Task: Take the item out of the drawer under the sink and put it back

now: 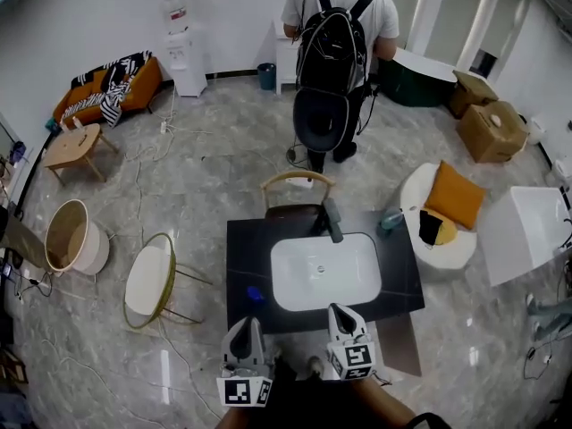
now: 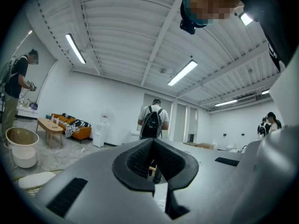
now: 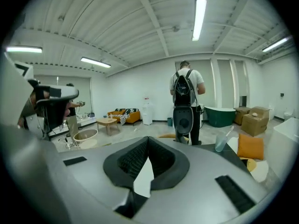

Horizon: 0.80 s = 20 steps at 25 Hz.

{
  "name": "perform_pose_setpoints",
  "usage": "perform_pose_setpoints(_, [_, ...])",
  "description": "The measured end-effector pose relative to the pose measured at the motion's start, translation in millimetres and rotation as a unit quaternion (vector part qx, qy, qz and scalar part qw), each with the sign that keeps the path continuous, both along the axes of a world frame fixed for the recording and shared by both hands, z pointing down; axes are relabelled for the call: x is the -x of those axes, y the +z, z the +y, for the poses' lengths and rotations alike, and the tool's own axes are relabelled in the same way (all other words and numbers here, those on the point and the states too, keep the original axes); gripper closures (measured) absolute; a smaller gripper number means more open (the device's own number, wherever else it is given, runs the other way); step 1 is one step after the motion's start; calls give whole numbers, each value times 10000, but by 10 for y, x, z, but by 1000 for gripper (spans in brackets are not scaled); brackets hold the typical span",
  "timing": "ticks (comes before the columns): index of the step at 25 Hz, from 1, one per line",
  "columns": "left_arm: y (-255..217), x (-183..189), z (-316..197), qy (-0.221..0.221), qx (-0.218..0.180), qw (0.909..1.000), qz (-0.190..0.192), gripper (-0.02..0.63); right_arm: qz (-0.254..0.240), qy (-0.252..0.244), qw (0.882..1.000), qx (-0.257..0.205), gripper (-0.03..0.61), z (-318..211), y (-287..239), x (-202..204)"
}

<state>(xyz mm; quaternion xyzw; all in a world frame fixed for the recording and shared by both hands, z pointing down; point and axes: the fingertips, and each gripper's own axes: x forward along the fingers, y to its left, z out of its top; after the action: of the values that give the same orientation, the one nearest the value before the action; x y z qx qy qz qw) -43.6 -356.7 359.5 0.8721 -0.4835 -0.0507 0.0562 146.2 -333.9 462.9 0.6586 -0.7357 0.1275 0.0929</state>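
Note:
The white basin [image 1: 324, 271] is set in a black countertop [image 1: 246, 257], with a dark faucet [image 1: 332, 220] at its far side. The drawer under the sink and any item in it are hidden from the head view. A grey-brown panel [image 1: 399, 347] juts out below the counter's front right corner. My left gripper [image 1: 248, 322] [image 2: 152, 140] hovers at the counter's front edge, jaws shut and empty. My right gripper [image 1: 338, 309] [image 3: 148, 138] is beside it, at the basin's near rim, tips also together with nothing between them. Both point away from me across the room.
A small blue thing [image 1: 254, 294] lies on the counter left of the basin; a clear cup [image 1: 391, 220] stands at the far right. A chair [image 1: 296, 190] sits behind the vanity. A person with a black backpack [image 1: 335, 52] stands further back. A round stool [image 1: 149, 280] lies left.

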Motion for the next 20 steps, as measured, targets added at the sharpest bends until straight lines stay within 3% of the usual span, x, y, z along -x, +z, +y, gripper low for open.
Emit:
perform_pose_setpoints(5, [80,-207,155,69,15,10000,-61,603,-76,238,9990,-362,568,361,-217,-278])
perform_pose_setpoints(20, [59,-503,269,167,-116,9996,-176,603,-180,193,9985,-470,568,507,-234,-442])
